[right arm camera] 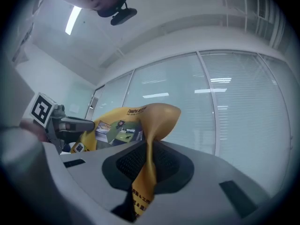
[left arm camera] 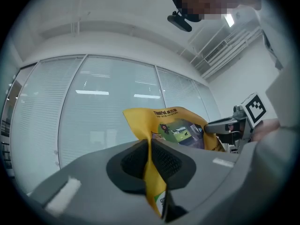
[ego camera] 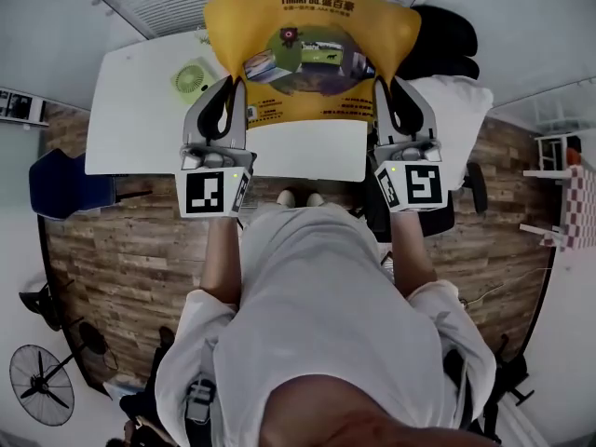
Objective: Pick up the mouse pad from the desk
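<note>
Head view shows the mouse pad [ego camera: 307,45] already up off the counter [ego camera: 140,128], my left tool [ego camera: 228,91] and right tool [ego camera: 393,93] each clamped on one near corner, so I judge the pick done, nothing left but to hold it clear.

Yellow rectangular printed mouse pad [ego camera: 312,45]: the fine print under its heading is too small to read, and the sheet hides the far middle of the white rectangular desk surface [ego camera: 140,119]. Its two lower corners vanish inside the left gripper [left arm camera: 149,149] and the right gripper [right arm camera: 149,149], pinched out of sight between the closed jaws.
</note>
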A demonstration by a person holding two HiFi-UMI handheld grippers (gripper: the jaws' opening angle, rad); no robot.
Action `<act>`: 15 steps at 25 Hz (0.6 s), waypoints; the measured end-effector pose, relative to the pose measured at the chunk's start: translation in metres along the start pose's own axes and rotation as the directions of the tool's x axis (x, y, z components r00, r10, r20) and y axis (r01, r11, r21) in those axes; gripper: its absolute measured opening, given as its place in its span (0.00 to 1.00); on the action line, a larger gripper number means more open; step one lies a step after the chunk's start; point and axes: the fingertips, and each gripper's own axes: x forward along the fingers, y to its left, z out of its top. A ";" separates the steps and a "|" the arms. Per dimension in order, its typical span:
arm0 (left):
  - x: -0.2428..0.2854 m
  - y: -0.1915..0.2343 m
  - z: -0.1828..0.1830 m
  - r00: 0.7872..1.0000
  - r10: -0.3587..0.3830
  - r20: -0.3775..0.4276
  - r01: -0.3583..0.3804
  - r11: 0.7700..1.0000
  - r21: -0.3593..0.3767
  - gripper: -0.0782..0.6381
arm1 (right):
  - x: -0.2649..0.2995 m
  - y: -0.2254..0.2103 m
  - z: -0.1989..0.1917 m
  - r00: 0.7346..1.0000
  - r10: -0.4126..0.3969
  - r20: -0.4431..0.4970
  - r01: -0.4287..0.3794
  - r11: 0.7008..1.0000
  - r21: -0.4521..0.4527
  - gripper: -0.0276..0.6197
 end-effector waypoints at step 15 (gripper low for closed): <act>-0.033 0.018 0.036 0.998 0.032 0.050 -0.033 0.999 0.001 0.14 | -0.008 0.035 0.043 0.997 0.020 0.074 -0.014 0.997 -0.077 0.11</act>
